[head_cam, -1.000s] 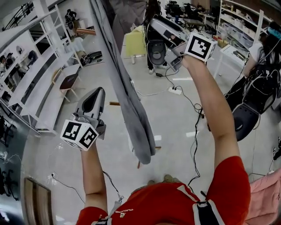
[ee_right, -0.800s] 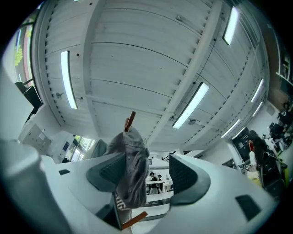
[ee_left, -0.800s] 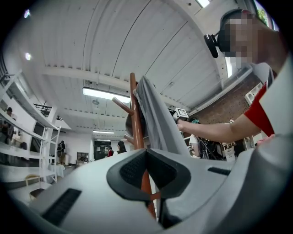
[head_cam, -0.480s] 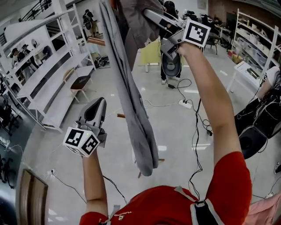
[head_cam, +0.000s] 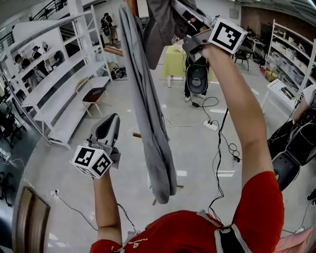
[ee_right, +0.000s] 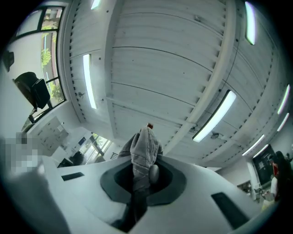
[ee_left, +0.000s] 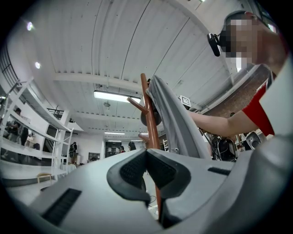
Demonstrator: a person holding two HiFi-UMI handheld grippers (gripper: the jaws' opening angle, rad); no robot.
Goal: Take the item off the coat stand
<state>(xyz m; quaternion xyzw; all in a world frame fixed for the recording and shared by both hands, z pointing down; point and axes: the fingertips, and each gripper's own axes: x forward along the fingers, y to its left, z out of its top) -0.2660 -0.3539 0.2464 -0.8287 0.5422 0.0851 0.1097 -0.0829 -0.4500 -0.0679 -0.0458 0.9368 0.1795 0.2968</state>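
A long grey garment [head_cam: 148, 123] hangs from a brown coat stand [ee_left: 147, 119], reaching down to about mid-view in the head view. My right gripper [head_cam: 177, 12] is raised high at the garment's top, shut on a bunched fold of grey fabric [ee_right: 144, 151]. The stand's reddish tip [ee_right: 149, 125] peeks just beyond the fabric. My left gripper [head_cam: 109, 121] hangs low, left of the garment and apart from it. Its jaws [ee_left: 145, 157] are shut with nothing between them, and they point up at the stand and the garment [ee_left: 176, 119].
White shelving [head_cam: 59, 94] runs along the left, more shelves [head_cam: 296, 54] at the right. A yellow-green table [head_cam: 174, 62] and a black chair [head_cam: 197, 79] stand behind the stand. Cables and a power strip [head_cam: 213, 125] lie on the floor. People stand far back.
My right gripper rose to the garment's top and its jaws closed on the fabric. The left gripper stayed roughly in place, low at the left.
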